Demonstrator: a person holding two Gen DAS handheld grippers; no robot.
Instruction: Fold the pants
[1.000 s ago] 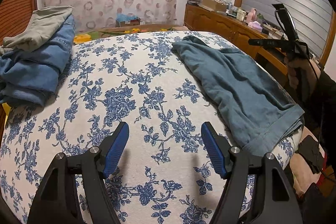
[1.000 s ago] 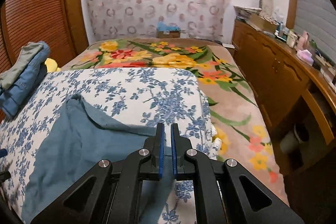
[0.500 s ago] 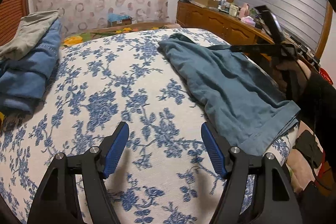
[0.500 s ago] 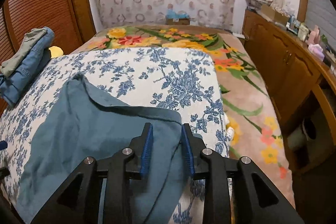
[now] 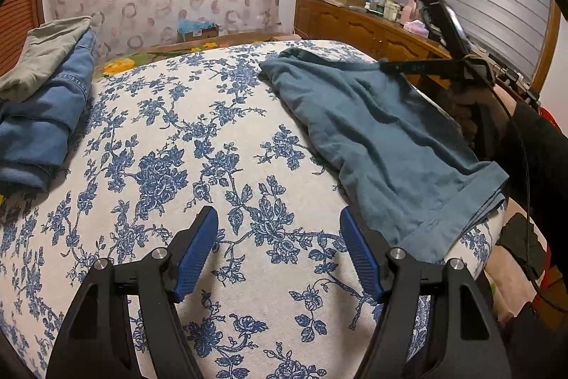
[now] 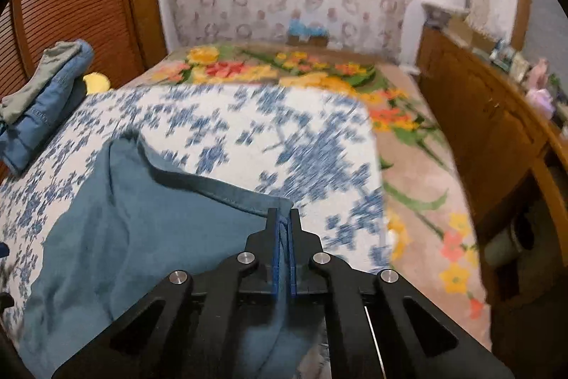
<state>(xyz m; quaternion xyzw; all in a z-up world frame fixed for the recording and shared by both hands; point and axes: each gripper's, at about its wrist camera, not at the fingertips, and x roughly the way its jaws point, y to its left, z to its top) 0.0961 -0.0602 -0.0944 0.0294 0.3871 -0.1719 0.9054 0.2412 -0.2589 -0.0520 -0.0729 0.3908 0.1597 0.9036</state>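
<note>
Teal pants [image 5: 383,144] lie folded lengthwise on the right side of a blue-flowered bed cover [image 5: 198,166]. They also show in the right wrist view [image 6: 135,237]. My right gripper [image 6: 283,219] is shut on the pants' far right corner, and it shows in the left wrist view [image 5: 387,66] at that edge. My left gripper [image 5: 278,251] is open and empty over the cover, just left of the pants' near hem [image 5: 458,222].
A pile of folded jeans and grey-green clothes [image 5: 42,102] lies at the bed's left edge. A wooden dresser [image 5: 369,27] with clutter stands at the right. A flowered rug [image 6: 408,137] covers the floor beyond the bed.
My right gripper opened, moved onto the pants' far right corner and shut on it. My left gripper stayed open and shifted toward the pants' near hem.
</note>
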